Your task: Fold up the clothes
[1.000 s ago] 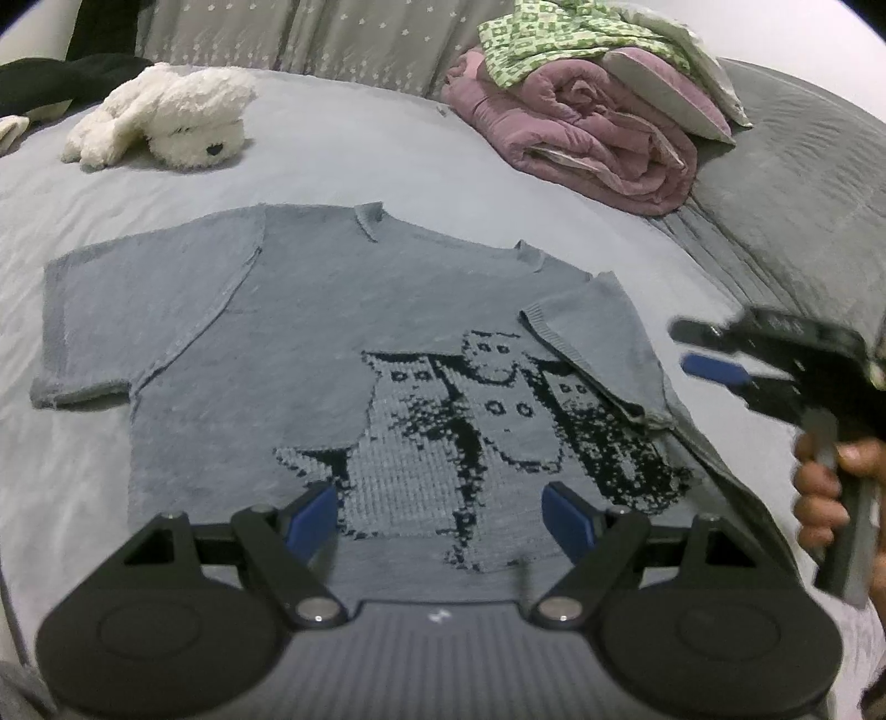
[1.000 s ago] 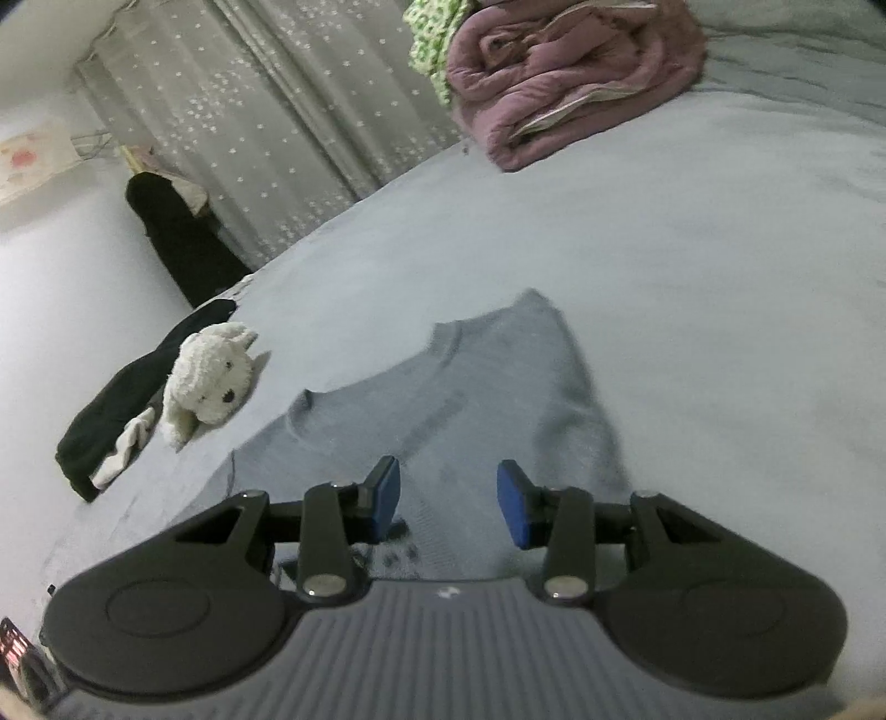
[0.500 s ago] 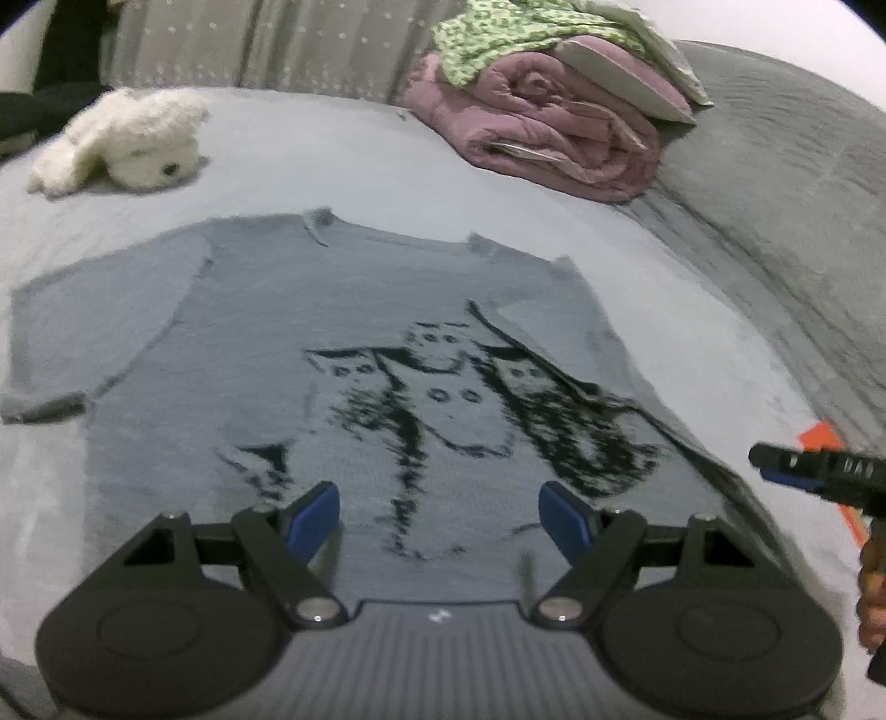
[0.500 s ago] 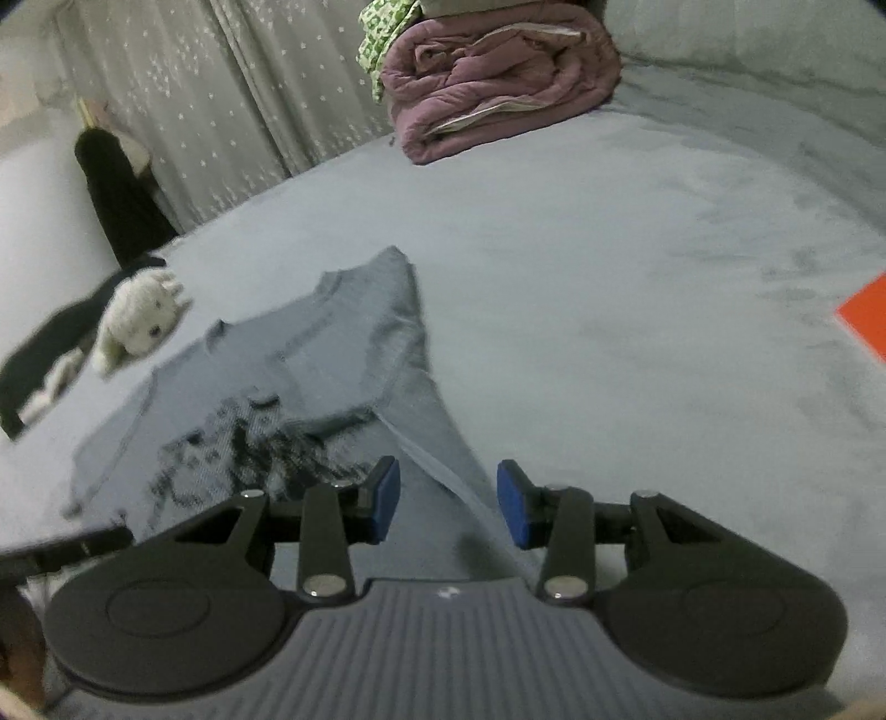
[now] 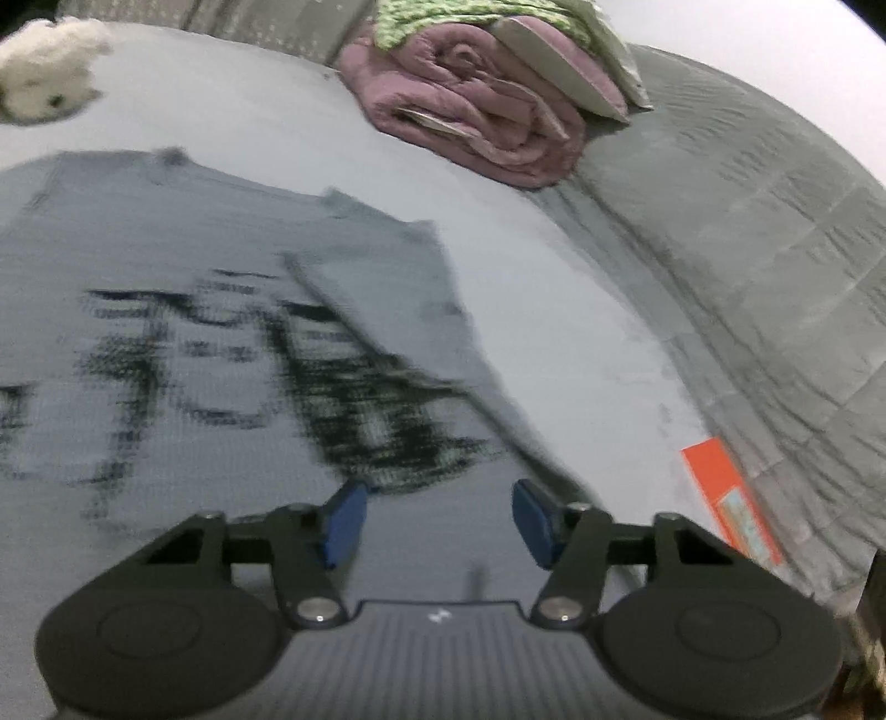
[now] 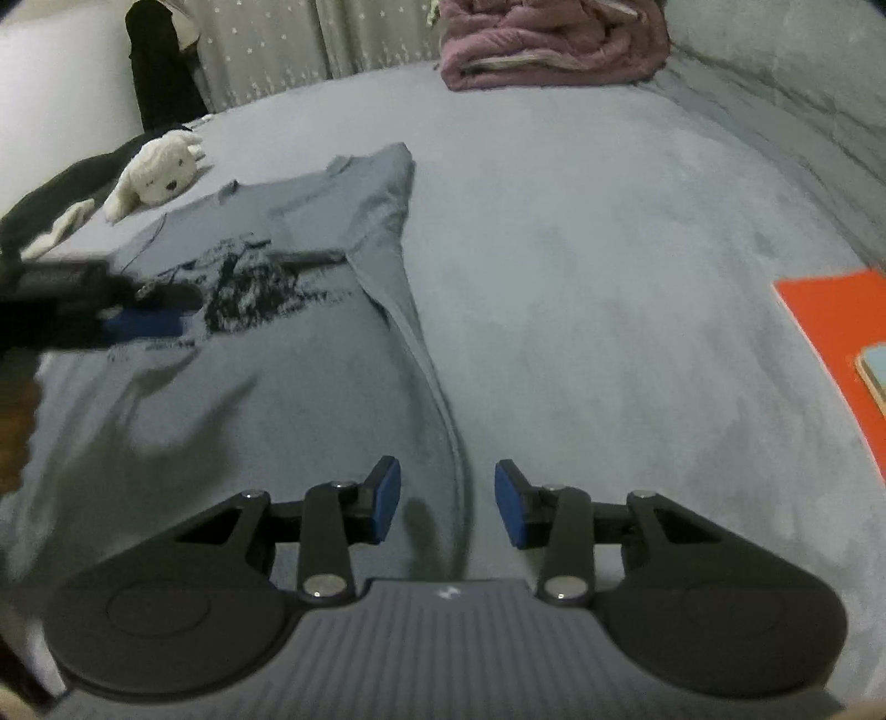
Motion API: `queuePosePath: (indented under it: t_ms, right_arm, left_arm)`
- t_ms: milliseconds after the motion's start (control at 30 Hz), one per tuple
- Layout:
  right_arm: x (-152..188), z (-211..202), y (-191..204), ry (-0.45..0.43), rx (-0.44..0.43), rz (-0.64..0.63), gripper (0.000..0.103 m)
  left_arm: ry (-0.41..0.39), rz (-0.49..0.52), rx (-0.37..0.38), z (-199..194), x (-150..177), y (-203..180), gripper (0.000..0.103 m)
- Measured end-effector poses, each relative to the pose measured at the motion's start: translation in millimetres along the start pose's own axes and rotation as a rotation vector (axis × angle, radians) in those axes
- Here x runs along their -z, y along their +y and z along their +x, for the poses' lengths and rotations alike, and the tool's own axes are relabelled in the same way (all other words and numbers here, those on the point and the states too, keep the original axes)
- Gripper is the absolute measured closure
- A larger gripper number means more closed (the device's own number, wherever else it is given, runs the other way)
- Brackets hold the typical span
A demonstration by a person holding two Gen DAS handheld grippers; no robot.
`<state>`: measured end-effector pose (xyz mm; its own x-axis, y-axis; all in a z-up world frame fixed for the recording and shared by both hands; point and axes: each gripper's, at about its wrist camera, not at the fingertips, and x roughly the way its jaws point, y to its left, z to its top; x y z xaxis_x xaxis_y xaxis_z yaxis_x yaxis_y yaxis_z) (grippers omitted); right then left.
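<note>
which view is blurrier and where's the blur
Left wrist view: heavy motion smear across the sweater print, plush toy soft too. Right wrist view: sharper overall; only the left gripper at the picture's left edge is smeared, with soft shadows on the sweater.

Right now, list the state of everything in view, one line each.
Sweater: flat on the bed, one sleeve folded in.
Left gripper: jaws closing, nothing between them.
Right gripper: jaws closing over the sweater's side edge, not gripping.
Pink blanket: rolled.
Stuffed dog: lying.

Sweater [image 6: 288, 354] flat on bed [image 6: 609, 277], plush toy [image 6: 158, 171] behind, blanket pile [image 6: 554, 50] beyond
</note>
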<state>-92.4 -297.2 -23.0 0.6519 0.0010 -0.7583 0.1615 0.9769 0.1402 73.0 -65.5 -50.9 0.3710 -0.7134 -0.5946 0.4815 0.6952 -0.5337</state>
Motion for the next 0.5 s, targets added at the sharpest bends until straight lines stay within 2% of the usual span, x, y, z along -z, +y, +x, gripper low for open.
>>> queuePosePath:
  t_ms: [67,167,400,500]
  right_arm:
    - [5.3,-3.2,-4.2,0.014,-0.02,0.005,0.068]
    - [10.6,-7.2,-6.5,0.031,-0.057,0.004,0.074]
    - [14.3,-9.8,-1.3,0.061,-0.148,-0.021,0.078]
    - [17.1,-7.2,-2.7,0.086,-0.155,-0.013,0.078]
  left_arm:
    - [0.011,-0.018,0.028,19.4,-1.3,-10.5,0.057]
    - [0.037,-0.07,0.052,47.4,-3.2,-17.4,0.063]
    - [0.021,-0.128,0.054,82.3,-7.5,-29.4,0.065]
    - [0.002,-0.143,0.034,90.5,-9.0,-29.7,0.069]
